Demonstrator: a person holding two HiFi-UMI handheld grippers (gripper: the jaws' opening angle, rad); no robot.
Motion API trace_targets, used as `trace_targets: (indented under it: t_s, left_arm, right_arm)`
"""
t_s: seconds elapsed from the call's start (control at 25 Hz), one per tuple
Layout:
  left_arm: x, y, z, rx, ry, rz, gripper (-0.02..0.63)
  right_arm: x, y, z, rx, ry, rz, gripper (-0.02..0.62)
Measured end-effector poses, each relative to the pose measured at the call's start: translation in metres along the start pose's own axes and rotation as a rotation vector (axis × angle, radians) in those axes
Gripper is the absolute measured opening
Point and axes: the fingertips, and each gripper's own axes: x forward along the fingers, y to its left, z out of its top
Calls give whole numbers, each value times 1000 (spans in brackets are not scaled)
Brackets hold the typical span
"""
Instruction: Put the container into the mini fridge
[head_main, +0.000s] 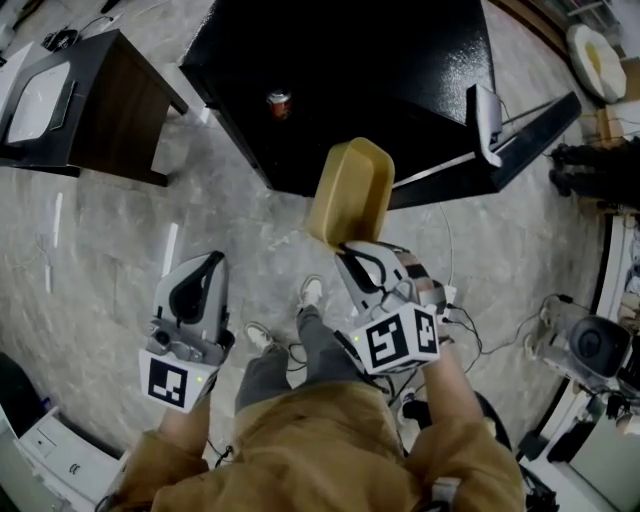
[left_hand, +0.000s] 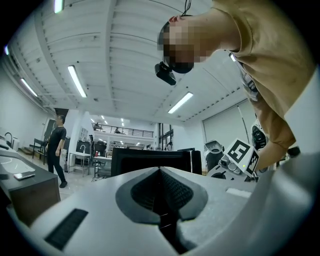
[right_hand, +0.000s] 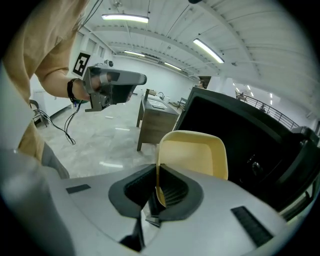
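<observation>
Head view only: dark wood bench (head_main: 115, 105) far left on a grey marbled floor (head_main: 90, 250). Glossy black mini fridge (head_main: 350, 60) at top centre, a small can (head_main: 279, 103) on it, its door (head_main: 515, 140) swung open to the right.

Left tool (head_main: 208, 262) is low left, pointing up, well apart from the fridge. Left gripper view shows it (left_hand: 160, 175) closed, ribbed dark pads together, nothing between them. This view alone shows a ribbed white ceiling with strip lights and a person (left_hand: 57, 147) standing far left.

The container (head_main: 352, 190) is a tan, smooth plastic tub with rounded corners, held on edge in the air just in front of the fridge. Right tool (head_main: 345, 248) grips its lower end. Right gripper view alone shows the grip: right tool (right_hand: 156, 186) clamped on the thin wall of the container (right_hand: 192, 152), the hollow side facing right, with the fridge's dark open inside (right_hand: 235, 135) behind.
</observation>
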Motion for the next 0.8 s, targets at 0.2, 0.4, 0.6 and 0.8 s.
trace_targets:
  t_s: [0.2,0.4,0.6,0.8]
  left_arm:
    - [6,12,-11,2,-1,36,2]
    - [16,17,-23,-5,-1,46,2]
    - [20,28,-38,-10,6,52,2]
    - [23,34,-50,-4,16,52,2]
  right_arm:
    - [19,1,-11,-1,5,25,15]
    - [38,-5,-20,-14,2,34,15]
    - [64,-12,-22,-41,8,40,15]
    - [79,-18,-29,-52,18,34,15]
